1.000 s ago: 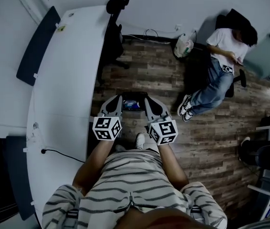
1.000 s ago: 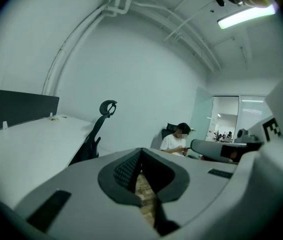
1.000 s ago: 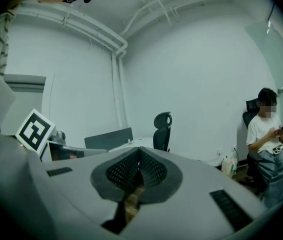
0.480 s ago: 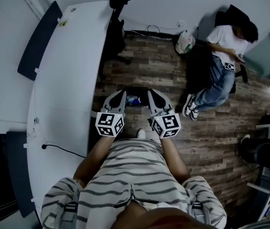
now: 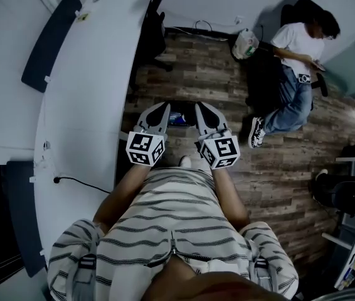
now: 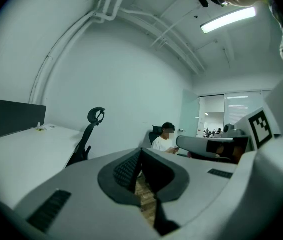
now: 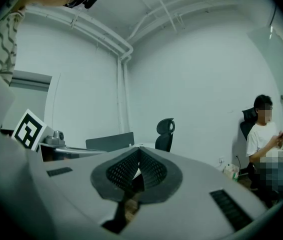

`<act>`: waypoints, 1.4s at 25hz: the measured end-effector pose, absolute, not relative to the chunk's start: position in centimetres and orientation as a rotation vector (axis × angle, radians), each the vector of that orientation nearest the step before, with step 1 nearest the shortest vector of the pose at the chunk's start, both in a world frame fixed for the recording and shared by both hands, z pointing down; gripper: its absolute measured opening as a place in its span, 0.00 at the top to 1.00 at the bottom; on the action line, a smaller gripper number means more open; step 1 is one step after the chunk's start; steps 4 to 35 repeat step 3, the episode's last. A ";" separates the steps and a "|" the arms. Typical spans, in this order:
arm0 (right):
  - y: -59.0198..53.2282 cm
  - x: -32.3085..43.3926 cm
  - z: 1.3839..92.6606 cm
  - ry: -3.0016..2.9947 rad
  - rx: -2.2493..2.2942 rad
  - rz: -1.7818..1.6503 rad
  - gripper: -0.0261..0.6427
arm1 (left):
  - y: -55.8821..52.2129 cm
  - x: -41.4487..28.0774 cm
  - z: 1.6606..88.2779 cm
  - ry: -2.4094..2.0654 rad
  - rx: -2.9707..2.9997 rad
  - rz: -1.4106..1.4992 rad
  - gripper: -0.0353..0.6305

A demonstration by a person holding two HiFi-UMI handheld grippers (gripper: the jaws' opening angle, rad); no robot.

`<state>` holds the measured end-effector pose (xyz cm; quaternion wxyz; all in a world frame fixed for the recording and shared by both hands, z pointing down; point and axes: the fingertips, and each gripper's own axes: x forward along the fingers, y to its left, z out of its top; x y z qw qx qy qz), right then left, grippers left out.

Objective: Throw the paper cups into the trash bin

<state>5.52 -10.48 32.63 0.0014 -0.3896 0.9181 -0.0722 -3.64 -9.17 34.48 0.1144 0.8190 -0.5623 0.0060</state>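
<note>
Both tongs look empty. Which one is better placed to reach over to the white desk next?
Left, probably. Both tongs are shut and empty, side by side, but the left tongs hang beside the edge of the white desk while the right tongs sit farther out. No paper cup shows in any view.

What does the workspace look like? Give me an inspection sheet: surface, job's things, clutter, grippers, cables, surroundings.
Surface: long white desk, at the left.
Job's things: no paper cups seen; what looks like a dark bin on the floor between the grippers.
Clutter: plastic bag by the wall.
Grippers: left gripper and right gripper both shut, empty.
Cables: black cable on the desk.
Surroundings: wood floor, office chair, seated person.
</note>
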 end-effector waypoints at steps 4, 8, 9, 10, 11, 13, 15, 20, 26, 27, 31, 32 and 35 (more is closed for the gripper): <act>-10.4 5.1 32.9 2.881 -1.214 -0.216 0.94 | -9.3 -3.9 34.5 -1.652 2.414 0.004 0.91; -10.4 5.1 32.9 2.881 -1.214 -0.216 0.94 | -9.3 -3.9 34.5 -1.652 2.414 0.004 0.91; -10.4 5.1 32.9 2.881 -1.214 -0.216 0.94 | -9.3 -3.9 34.5 -1.652 2.414 0.004 0.91; -10.4 5.1 32.9 2.881 -1.214 -0.216 0.94 | -9.3 -3.9 34.5 -1.652 2.414 0.004 0.91; -10.4 5.1 32.9 2.881 -1.214 -0.216 0.94 | -9.3 -3.9 34.5 -1.652 2.414 0.004 0.91; -10.4 5.1 32.9 2.881 -1.214 -0.216 0.94 | -9.3 -3.9 34.5 -1.652 2.414 0.004 0.91; -10.4 5.1 32.9 2.881 -1.214 -0.216 0.94 | -9.3 -3.9 34.5 -1.652 2.414 0.004 0.91; -10.4 5.1 32.9 2.881 -1.214 -0.216 0.94 | -9.3 -3.9 34.5 -1.652 2.414 0.004 0.91; -10.4 5.1 32.9 2.881 -1.214 -0.216 0.94 | -9.3 -3.9 34.5 -1.652 2.414 0.004 0.91; -10.4 5.1 32.9 2.881 -1.214 -0.216 0.94 | -9.3 -3.9 34.5 -1.652 2.414 0.004 0.91; -10.4 5.1 32.9 2.881 -1.214 -0.216 0.94 | -9.3 -3.9 34.5 -1.652 2.414 0.004 0.91; -10.4 5.1 32.9 2.881 -1.214 -0.216 0.94 | -9.3 -3.9 34.5 -1.652 2.414 0.004 0.91; -10.4 5.1 32.9 2.881 -1.214 -0.216 0.94 | -9.3 -3.9 34.5 -1.652 2.414 0.004 0.91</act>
